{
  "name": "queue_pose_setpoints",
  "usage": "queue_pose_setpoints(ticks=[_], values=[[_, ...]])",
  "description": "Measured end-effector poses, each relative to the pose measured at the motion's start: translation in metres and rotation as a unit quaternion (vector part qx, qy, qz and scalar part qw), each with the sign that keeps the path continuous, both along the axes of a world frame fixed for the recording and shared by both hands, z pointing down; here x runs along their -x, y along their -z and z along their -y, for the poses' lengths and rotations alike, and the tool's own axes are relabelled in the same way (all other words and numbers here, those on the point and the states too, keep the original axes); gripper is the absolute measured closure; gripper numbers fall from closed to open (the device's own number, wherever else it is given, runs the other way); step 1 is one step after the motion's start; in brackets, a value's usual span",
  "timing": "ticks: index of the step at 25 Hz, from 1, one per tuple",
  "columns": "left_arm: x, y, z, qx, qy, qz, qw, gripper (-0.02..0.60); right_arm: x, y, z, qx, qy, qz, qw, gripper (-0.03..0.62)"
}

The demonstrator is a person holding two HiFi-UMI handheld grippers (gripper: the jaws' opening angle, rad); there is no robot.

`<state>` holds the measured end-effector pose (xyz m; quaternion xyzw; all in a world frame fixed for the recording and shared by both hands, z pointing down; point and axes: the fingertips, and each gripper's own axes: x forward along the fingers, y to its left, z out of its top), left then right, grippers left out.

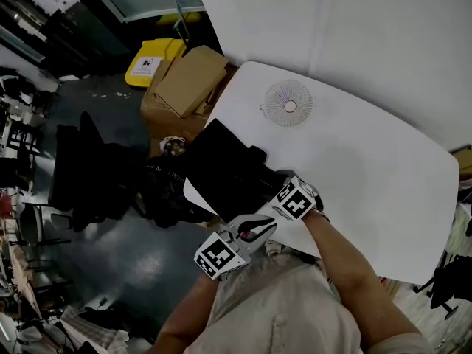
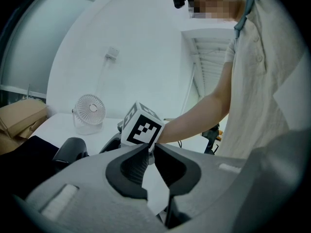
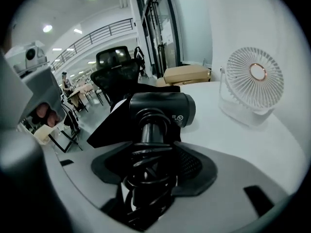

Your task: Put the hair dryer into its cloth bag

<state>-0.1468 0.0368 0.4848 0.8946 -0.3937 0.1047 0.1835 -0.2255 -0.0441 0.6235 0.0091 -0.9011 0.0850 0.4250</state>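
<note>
Head view shows a white tabletop (image 1: 354, 161) with open room past the fan (image 1: 288, 103); the black cloth bag (image 1: 221, 164) overhangs its left edge. The right tool (image 3: 155, 171), spread wide, grips the hair dryer (image 3: 163, 108) by its cord-wrapped handle against the bag. The left tool (image 2: 151, 152) is closed on nothing.

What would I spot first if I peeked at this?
The black hair dryer, its cord wound round the handle, sits between the right gripper's jaws. Further along the white table stands a small white fan. A black bag lies at the table's left edge in the head view.
</note>
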Motion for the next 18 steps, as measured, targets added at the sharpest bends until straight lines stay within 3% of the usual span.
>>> queue_pose_setpoints(ticks=[8, 18], values=[[-0.015, -0.004, 0.001, 0.001, -0.020, 0.002, 0.9998, 0.558, -0.027, 0.013, 0.003, 0.067, -0.077, 0.054, 0.993, 0.328], [-0.034, -0.014, 0.005, 0.010, -0.038, 0.010, 0.9992, 0.558, -0.076, 0.030, 0.014, 0.081, -0.148, 0.087, 0.982, 0.329]])
